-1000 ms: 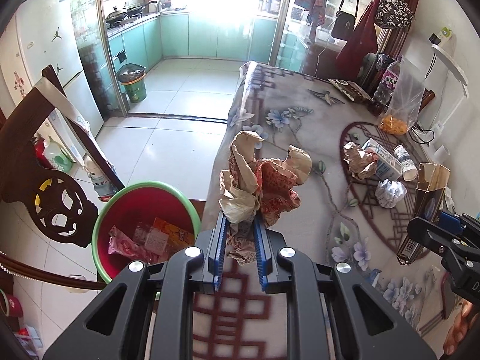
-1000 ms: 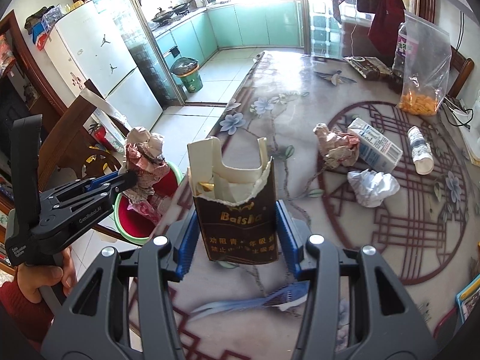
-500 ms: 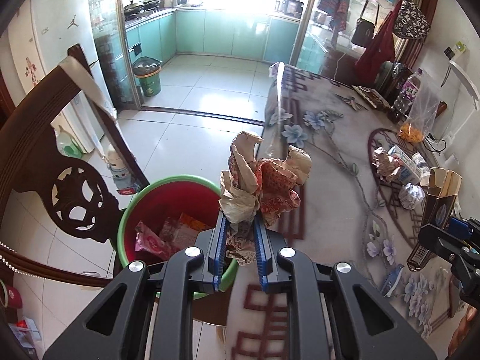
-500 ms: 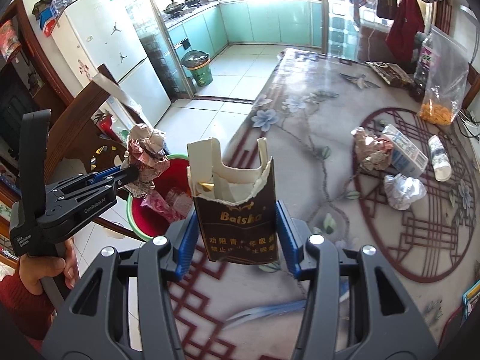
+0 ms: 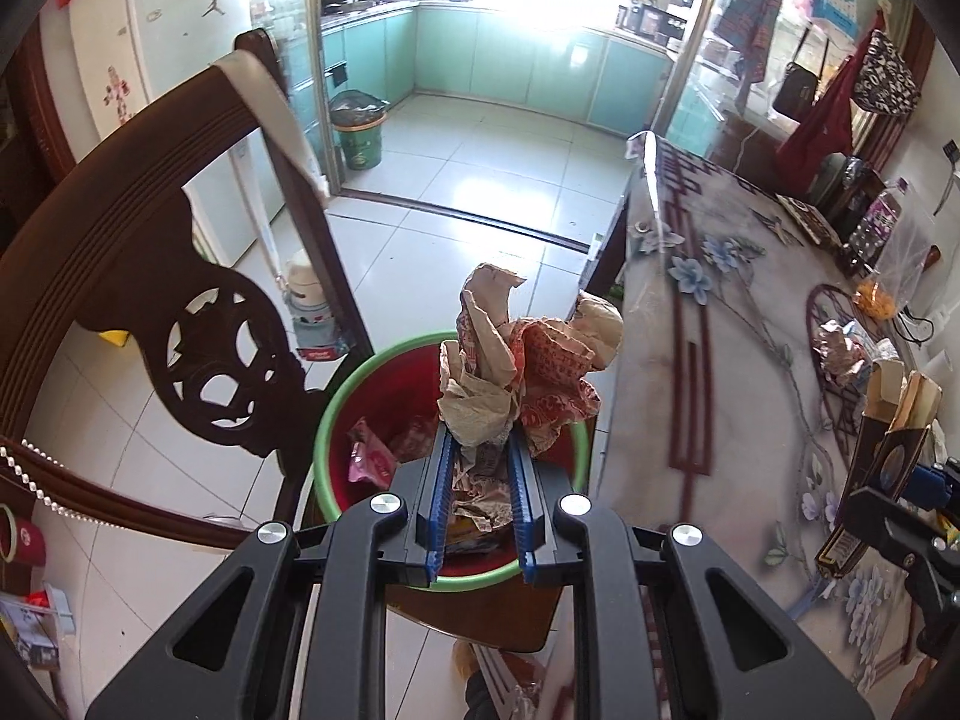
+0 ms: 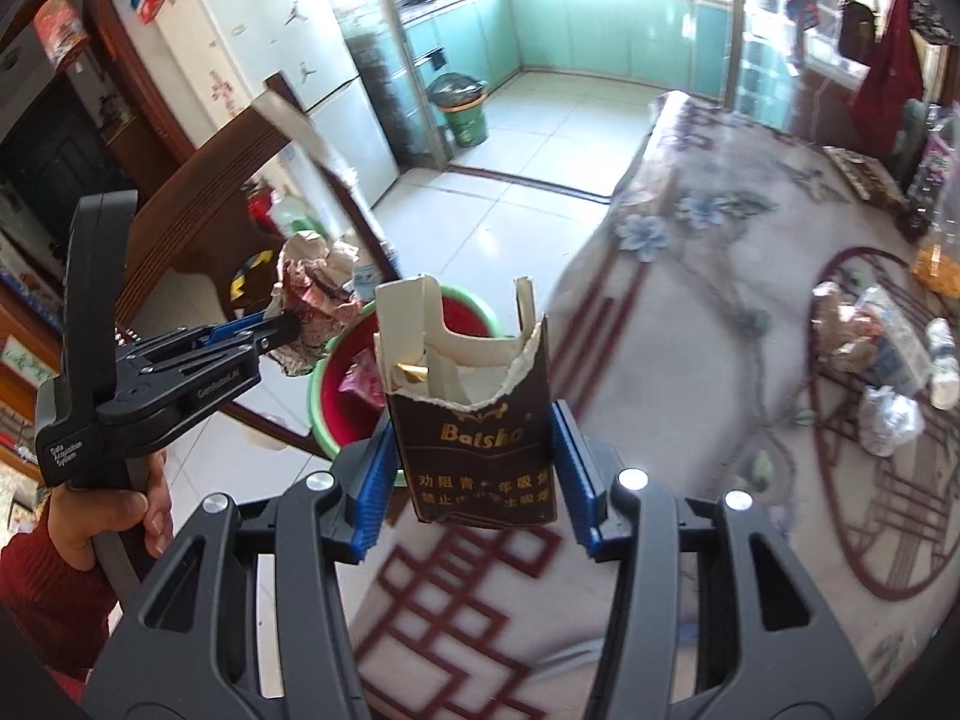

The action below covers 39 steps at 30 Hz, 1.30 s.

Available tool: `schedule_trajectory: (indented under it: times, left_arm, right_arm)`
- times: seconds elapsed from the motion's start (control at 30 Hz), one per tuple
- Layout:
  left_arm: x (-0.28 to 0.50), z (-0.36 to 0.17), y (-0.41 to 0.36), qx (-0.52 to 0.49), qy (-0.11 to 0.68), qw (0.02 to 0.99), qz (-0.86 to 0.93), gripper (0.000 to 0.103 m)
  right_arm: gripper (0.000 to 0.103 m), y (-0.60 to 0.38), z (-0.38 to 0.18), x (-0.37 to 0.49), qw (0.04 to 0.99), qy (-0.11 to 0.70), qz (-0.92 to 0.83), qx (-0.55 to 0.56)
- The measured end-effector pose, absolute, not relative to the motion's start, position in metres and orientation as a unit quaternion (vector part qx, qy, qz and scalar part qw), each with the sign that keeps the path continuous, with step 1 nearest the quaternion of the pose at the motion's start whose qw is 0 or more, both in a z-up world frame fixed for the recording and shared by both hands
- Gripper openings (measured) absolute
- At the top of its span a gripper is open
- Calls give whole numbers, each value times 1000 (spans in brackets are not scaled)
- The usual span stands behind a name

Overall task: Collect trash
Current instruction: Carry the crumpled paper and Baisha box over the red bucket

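My left gripper [image 5: 479, 450] is shut on a crumpled brown and red paper wad [image 5: 516, 366] and holds it over a red bucket with a green rim [image 5: 336, 420] that stands on a chair seat beside the table. The bucket holds several wrappers. My right gripper [image 6: 471, 426] is shut on a torn dark brown "Baisha" cigarette carton [image 6: 474, 420], held above the table's near edge, right of the bucket [image 6: 321, 378]. The left gripper [image 6: 282, 327] with its paper wad [image 6: 312, 294] also shows in the right wrist view, and the carton [image 5: 882, 456] in the left.
A carved dark wooden chair back [image 5: 156, 276] rises left of the bucket. On the floral tablecloth [image 6: 720, 276] lie another paper wad [image 6: 840, 324], a small carton [image 6: 894, 336], a white crumpled ball [image 6: 888, 420] and a small bottle [image 6: 942, 360]. A green bin [image 5: 357, 132] stands by the kitchen door.
Both grippers have moved left, off the table towards the bucket. The paper wad now hangs over the bucket's opening. Both grips are unchanged.
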State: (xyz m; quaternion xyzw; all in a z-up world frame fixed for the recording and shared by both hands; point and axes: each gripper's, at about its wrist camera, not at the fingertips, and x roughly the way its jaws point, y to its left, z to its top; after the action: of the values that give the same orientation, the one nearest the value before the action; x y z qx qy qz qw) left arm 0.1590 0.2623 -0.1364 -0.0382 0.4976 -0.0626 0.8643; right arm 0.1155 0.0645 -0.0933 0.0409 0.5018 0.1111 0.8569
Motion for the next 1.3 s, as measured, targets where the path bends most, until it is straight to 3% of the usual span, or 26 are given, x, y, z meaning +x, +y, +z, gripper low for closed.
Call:
schedule_trajectory:
  times: [1.3]
  left_arm:
    - [212, -171, 314, -60, 529, 846, -24, 16]
  right_arm:
    - [47, 139, -145, 200, 823, 537, 182, 18]
